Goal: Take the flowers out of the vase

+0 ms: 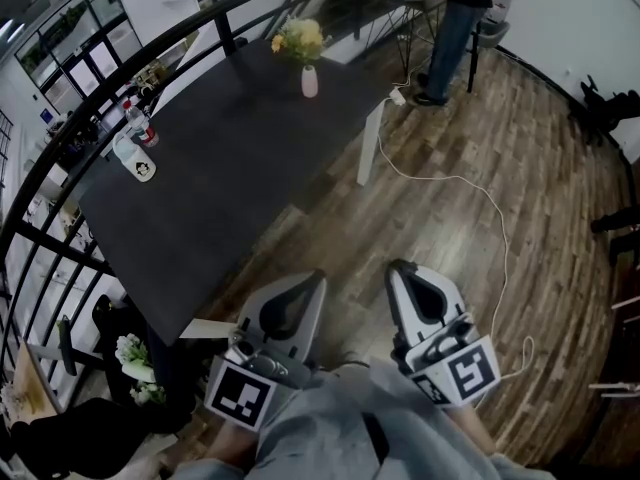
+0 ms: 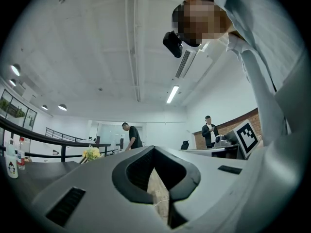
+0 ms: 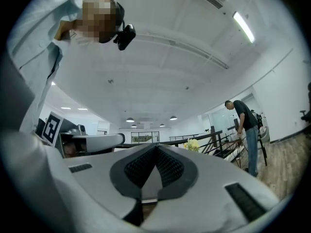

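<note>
My white-and-grey two-jaw left gripper (image 1: 303, 286) and right gripper (image 1: 402, 271) sit side by side at 6 o'clock in the head view. Each has its jaws together at the tips, holding and touching nothing. At 11 o'clock, well apart from both, the yellow flowers (image 1: 300, 38) stand in a small pale pink vase (image 1: 310, 82) on the dark rectangular table (image 1: 220, 168).

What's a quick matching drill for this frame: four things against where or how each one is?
Things:
1. right gripper
2. white cable
3. vase
4. white flowers

Places or states:
A. far end of the dark table, holding yellow flowers
B. jaws shut, nothing held
C. low down beside the table's near corner
D. trailing over the wood floor

Pairs: 1-B, 2-D, 3-A, 4-C.
</note>
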{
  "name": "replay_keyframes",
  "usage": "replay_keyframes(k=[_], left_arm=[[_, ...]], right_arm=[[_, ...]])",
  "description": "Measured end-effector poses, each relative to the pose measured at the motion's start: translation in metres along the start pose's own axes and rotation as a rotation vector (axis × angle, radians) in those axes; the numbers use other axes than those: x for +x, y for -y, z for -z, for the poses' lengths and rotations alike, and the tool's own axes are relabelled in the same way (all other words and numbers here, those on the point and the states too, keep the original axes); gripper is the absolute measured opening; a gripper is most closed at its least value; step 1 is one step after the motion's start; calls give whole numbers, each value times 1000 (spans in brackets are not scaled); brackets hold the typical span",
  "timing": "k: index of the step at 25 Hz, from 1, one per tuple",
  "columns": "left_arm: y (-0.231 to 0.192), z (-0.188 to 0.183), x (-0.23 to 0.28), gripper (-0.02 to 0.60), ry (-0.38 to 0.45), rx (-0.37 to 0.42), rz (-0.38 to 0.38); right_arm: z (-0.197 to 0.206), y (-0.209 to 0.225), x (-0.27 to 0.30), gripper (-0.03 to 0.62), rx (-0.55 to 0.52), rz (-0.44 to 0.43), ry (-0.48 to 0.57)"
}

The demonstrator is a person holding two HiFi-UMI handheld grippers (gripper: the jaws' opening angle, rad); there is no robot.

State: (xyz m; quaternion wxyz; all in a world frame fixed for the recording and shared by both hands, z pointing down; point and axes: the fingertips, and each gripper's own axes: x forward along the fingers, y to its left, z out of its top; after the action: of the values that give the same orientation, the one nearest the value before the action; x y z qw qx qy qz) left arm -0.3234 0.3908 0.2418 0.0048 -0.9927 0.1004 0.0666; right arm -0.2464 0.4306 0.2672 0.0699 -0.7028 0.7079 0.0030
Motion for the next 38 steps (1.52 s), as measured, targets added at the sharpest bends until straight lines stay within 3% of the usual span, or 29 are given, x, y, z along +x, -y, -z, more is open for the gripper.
replay_keyframes(k=[5,11,28,38], left_arm=[[17,-1,16,-2,-3,11,-6],[40,-7,27,-2,26,22,-2],[55,6,44,-2,35,22,26],[32,18,107,-2,53,-5,92]], right_arm=[[-14,5,-13,3,-87,-63,23],[-13,18,-35,4,-138,-73,11],[-5,40,-51,5,-150,-20,15],[1,91,-23,5,-191,45,-21]])
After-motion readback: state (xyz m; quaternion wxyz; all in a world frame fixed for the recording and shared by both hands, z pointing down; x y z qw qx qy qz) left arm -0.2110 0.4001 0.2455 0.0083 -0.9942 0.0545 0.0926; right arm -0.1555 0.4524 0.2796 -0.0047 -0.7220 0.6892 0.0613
